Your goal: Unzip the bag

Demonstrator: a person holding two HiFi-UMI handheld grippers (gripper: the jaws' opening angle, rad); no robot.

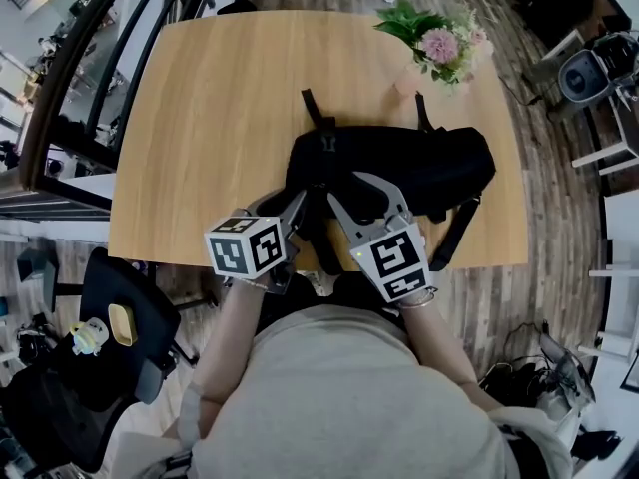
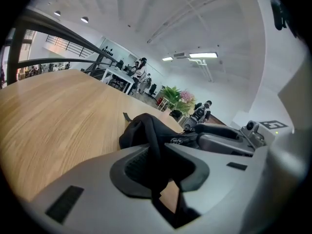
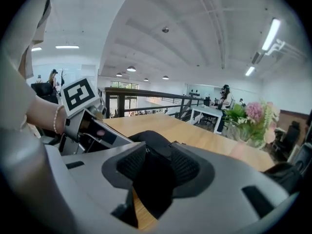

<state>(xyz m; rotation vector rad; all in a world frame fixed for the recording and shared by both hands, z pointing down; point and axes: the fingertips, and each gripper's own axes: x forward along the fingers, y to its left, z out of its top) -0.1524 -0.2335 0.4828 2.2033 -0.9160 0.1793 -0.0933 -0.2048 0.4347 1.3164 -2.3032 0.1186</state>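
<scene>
Black bag (image 1: 419, 168) lies across the near half of the wooden table (image 1: 220, 118), its left end close to the front edge. Flowers (image 1: 434, 43) stand behind it, well apart from the work.

Left gripper (image 2: 163, 167) is pinched narrow on a raised black fold or strap at the bag's near-left end, and the fabric runs straight up between its pads. Right gripper (image 3: 158, 167) sits just beside it with its jaws much wider. A thick bulge of the bag fills the gap and both pads look pressed to it, so I read that as a grip too.

Step in hand looks like the setup — both ends getting anchored, the zip not visibly opened. I can't pick out the zip pull for sure; small metal bits show by the right gripper's tip in the left gripper view.

Next move probably calls for one gripper holding the bag still while the other takes the pull and draws it along the zip line — cloth kept taut so it doesn't bunch.
</scene>
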